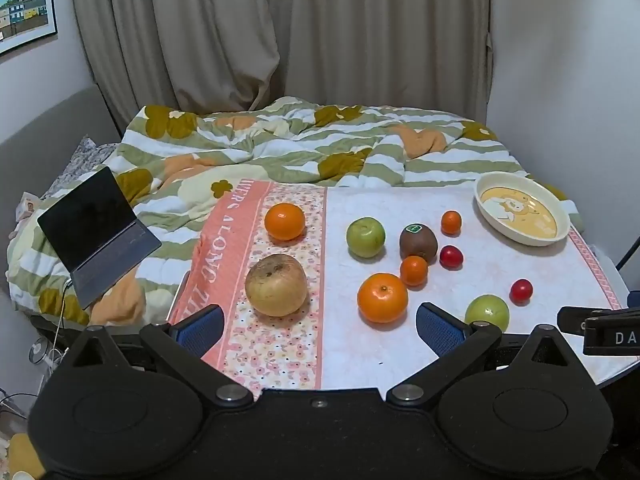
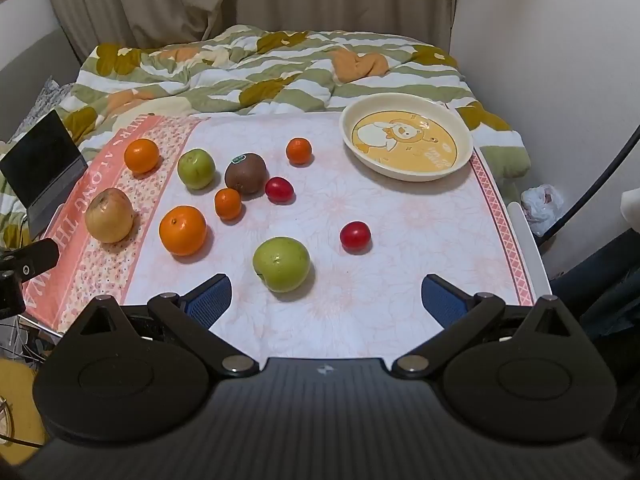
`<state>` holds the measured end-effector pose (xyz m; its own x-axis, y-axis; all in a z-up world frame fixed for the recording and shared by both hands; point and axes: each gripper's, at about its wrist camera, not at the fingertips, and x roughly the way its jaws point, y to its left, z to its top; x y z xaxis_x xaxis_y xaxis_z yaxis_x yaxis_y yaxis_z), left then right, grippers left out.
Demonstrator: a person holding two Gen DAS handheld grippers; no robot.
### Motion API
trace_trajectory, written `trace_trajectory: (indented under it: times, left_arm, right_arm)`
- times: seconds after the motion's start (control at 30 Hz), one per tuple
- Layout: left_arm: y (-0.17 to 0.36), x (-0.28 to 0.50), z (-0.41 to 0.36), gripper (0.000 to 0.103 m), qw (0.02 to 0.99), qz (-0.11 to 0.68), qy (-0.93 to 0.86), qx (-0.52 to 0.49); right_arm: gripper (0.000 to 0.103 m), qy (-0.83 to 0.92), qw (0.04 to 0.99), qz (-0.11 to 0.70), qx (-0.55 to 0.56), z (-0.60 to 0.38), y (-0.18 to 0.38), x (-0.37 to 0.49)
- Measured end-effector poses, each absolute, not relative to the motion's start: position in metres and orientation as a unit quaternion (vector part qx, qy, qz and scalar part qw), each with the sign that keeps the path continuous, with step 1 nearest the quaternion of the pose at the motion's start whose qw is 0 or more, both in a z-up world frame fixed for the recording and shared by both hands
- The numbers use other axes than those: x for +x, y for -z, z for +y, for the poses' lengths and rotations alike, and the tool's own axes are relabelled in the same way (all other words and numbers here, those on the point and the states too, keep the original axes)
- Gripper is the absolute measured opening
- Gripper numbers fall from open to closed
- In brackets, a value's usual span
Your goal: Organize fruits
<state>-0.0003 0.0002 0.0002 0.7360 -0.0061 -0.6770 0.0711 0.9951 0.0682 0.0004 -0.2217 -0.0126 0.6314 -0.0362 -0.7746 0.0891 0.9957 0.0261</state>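
Right wrist: pink floral tablecloth (image 2: 400, 240), quilted bed (image 2: 280, 72) behind; both grippers' fingers apart, empty.

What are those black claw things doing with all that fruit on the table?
A person holds two grippers over the table, and both are wide open and empty: the left gripper and the right gripper. Nothing has been picked up yet. Oranges, green apples, a kiwi and small red fruits lie loose on the tablecloth. The cartoon plate at the far corner has no fruit on it. The nearest green apple sits just ahead of the right gripper.
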Motion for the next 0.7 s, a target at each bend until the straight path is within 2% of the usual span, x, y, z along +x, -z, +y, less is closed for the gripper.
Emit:
trace_trajectory:
  times: [0.7]
  left_arm:
    - [0.0008, 0.0045, 0.0022, 0.103, 0.93, 0.366, 0.023, 0.04]
  right_arm:
    - [0.103, 0.034, 0.903, 0.427, 0.032, -0.2198, 0.0113, 0.0044]
